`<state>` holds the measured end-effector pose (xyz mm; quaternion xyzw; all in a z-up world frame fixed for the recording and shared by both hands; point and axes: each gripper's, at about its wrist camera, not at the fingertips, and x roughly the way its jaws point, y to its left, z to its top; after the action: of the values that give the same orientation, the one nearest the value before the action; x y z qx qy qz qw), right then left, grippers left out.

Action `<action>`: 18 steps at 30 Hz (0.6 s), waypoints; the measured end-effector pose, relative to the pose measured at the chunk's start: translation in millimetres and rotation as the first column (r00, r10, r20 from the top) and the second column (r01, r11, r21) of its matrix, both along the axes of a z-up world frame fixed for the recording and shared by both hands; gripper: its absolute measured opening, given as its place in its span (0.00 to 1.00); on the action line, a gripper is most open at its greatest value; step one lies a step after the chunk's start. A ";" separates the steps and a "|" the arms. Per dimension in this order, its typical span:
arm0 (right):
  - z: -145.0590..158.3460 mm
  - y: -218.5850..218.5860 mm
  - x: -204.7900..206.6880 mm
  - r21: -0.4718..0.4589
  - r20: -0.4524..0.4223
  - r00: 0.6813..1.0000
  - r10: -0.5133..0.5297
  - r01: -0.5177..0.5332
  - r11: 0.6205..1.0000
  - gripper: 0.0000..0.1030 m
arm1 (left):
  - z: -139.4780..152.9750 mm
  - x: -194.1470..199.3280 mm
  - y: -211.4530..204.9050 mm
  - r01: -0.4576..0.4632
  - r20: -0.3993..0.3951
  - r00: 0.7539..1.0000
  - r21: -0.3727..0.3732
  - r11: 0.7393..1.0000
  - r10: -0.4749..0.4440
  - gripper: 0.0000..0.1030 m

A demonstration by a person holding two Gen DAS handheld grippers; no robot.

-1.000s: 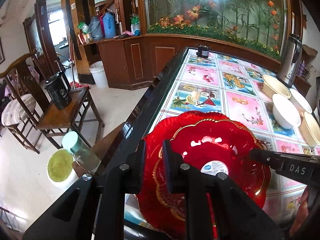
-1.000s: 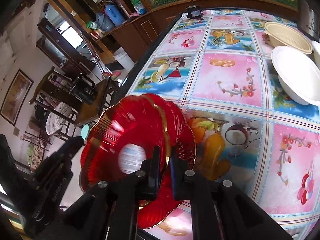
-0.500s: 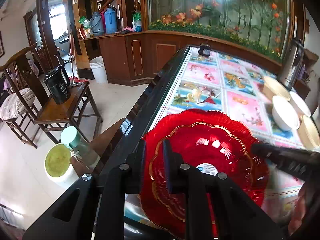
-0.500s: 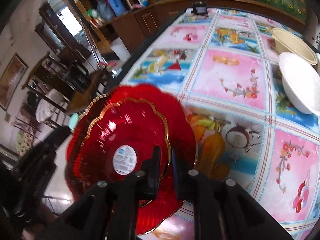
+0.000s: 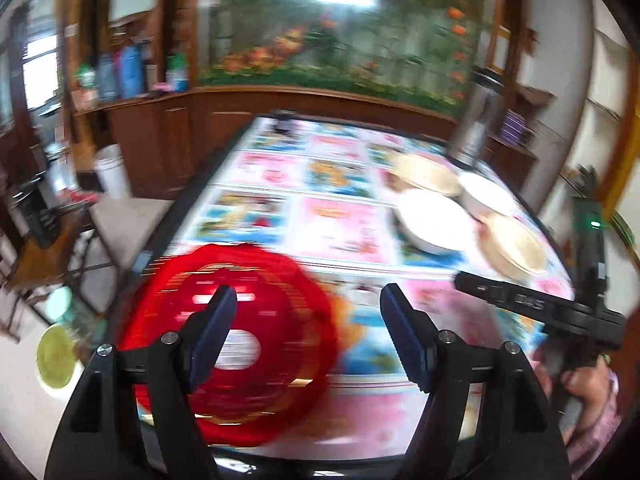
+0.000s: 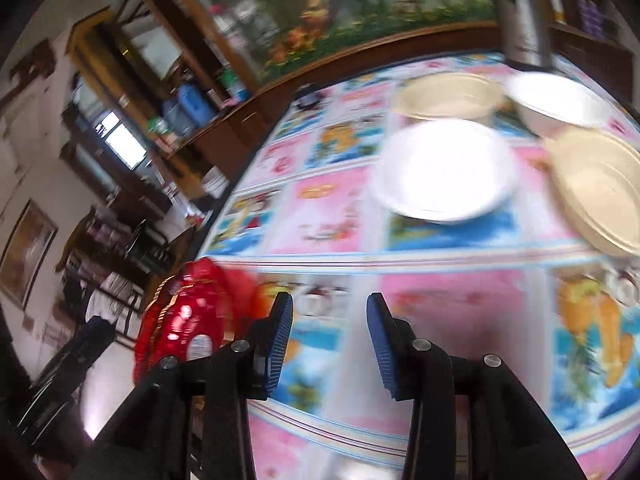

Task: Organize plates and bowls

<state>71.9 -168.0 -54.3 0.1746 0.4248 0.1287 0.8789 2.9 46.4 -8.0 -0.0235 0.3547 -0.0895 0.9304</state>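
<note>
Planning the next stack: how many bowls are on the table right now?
4, clustered at the far right: a beige bowl farthest back, a white bowl right of it, a big white bowl nearer, another beige bowl nearest right. Blur may hide nested ones.
</note>
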 end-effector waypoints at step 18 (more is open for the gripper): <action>-10.5 -119.7 60.2 0.319 -0.078 0.990 -0.114 0.133 0.938 0.42 | -12.1 157.2 -93.8 -0.056 -0.281 0.960 -0.174 0.983 0.005 0.72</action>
<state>132.1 -287.7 -64.7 0.3463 0.4116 0.1358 0.8320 160.1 -47.4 -20.1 -0.1254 0.4724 -0.1024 0.8664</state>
